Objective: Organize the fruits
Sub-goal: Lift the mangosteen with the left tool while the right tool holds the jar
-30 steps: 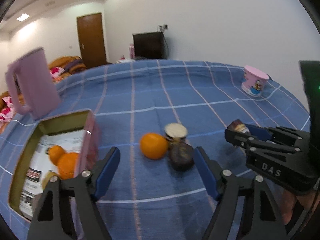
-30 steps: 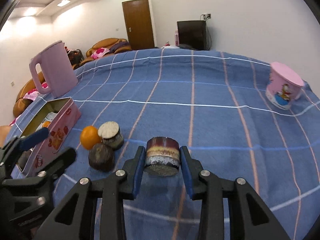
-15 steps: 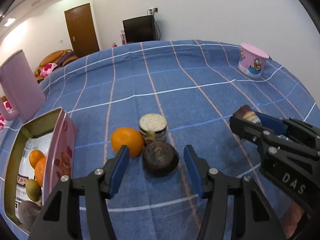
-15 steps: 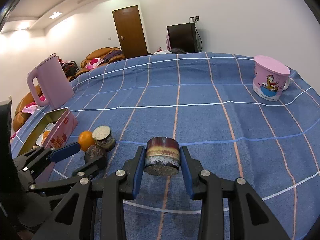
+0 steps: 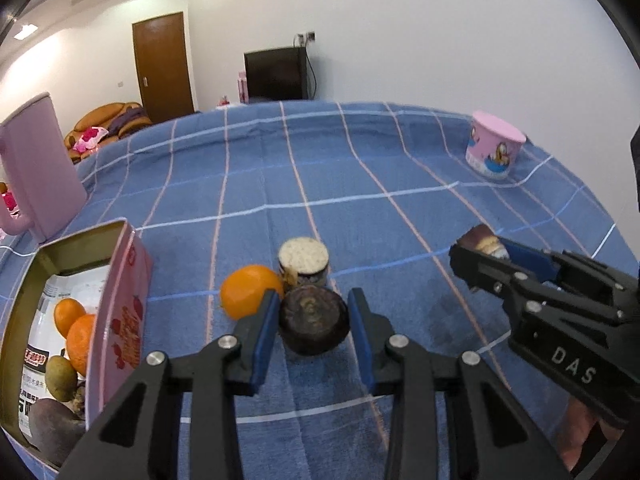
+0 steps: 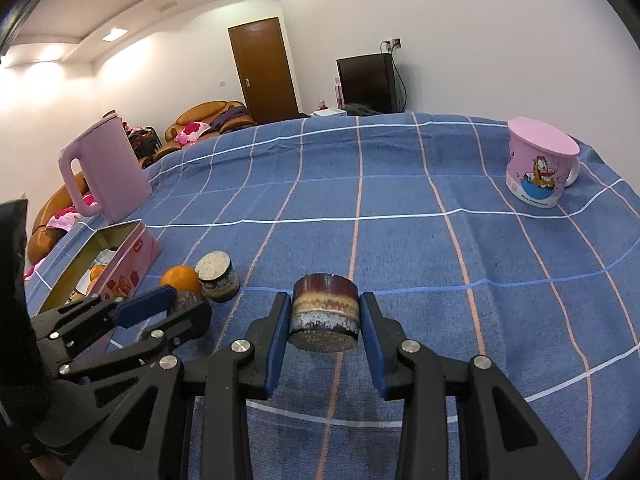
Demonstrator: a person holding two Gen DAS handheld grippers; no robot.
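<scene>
My left gripper [image 5: 314,310] has its jaws closing around a dark brown round piece [image 5: 314,322] on the blue cloth, and both blue pads touch its sides. An orange [image 5: 250,296] lies just left of it, and a short cylinder with a pale top [image 5: 304,262] stands behind it. My right gripper [image 6: 324,316] is shut on a layered brown cylinder [image 6: 324,312], held slightly above the cloth. The open pink tin [image 5: 120,320] at the left holds oranges [image 5: 80,340], a greenish fruit and a dark one.
A pink kettle [image 6: 106,168] stands behind the tin at the table's left edge. A pink cartoon mug [image 6: 540,164] sits upside down at the far right. The blue checked cloth [image 6: 400,200] covers the whole table, with sofas and a door beyond.
The left gripper's jaws narrowed from wide open until they met the dark round piece, after the view swung to centre on it. The right gripper kept its hold on the layered cylinder.
</scene>
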